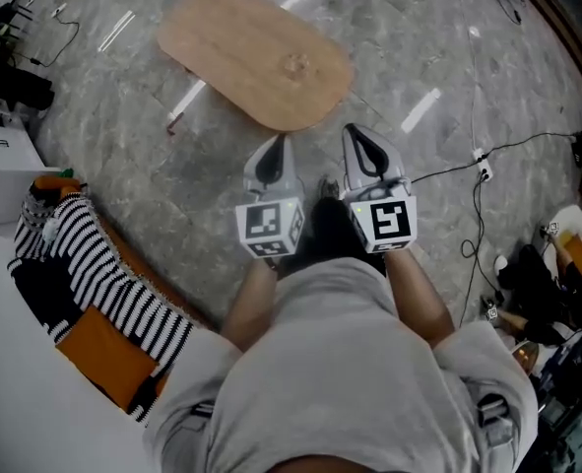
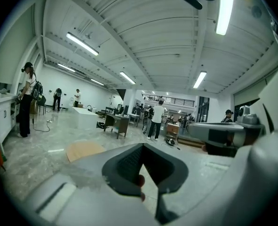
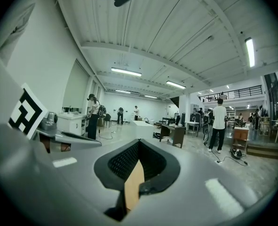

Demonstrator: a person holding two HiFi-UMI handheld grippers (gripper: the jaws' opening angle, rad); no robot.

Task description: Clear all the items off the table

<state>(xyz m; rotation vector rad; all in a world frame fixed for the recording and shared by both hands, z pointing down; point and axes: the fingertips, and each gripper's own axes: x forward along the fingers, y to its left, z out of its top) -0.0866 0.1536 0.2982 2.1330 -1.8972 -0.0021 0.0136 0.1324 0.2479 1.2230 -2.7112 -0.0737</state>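
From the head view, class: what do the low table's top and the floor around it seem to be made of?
Table top: probably wood or wood veneer with a matt finish, going by its even pale tan, faint grain and a knot-like mark. Floor: polished stone or marble-look tile, going by its grey veining and the bright streaks of reflected ceiling lights.

We note: table (image 1: 256,55) pale tan wood; floor (image 1: 123,166) grey marble, white veins. Left gripper (image 1: 276,146) and right gripper (image 1: 361,144) light grey, black pads, with cubes in black-and-white square markers. Cloth (image 1: 84,254) black-and-white striped; fabric patch (image 1: 98,353) orange. Our shirt (image 1: 340,363) light grey.
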